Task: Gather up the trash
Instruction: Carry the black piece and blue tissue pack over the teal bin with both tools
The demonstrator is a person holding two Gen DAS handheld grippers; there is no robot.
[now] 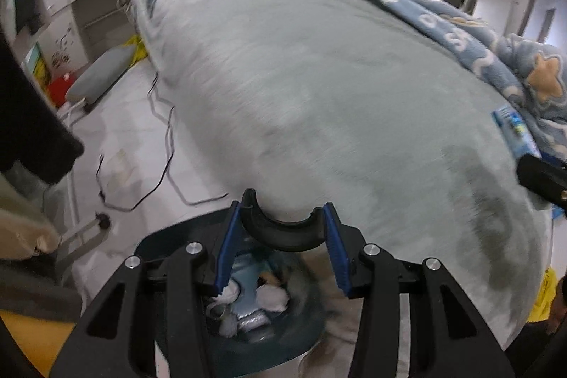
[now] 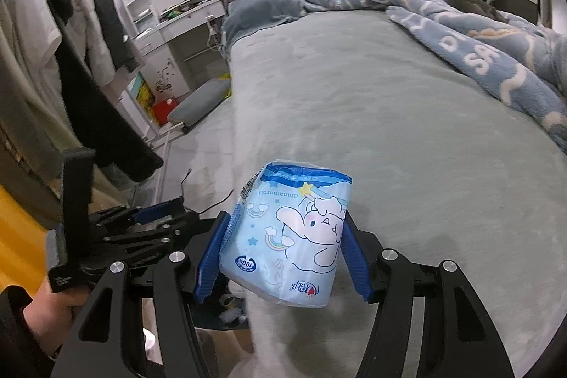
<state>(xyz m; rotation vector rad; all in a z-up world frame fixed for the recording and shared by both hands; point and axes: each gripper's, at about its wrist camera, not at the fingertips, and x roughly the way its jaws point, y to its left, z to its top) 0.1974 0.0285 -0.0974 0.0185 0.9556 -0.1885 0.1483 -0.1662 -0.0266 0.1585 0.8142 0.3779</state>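
Observation:
My right gripper is shut on a light blue cartoon-printed tissue pack and holds it above the near edge of the grey bed. The pack also shows in the left wrist view at the far right, by the right gripper's black tip. My left gripper is shut on the black curved handle of a dark bin that hangs below it. The bin holds white crumpled tissues and other scraps. The left gripper also shows in the right wrist view, low on the left.
A blue patterned blanket lies bunched on the bed's right side, with a blue-grey pillow at the head. Black cables run over the pale floor left of the bed. A grey stool, a red box and a white desk stand further left. Clothes hang at the left.

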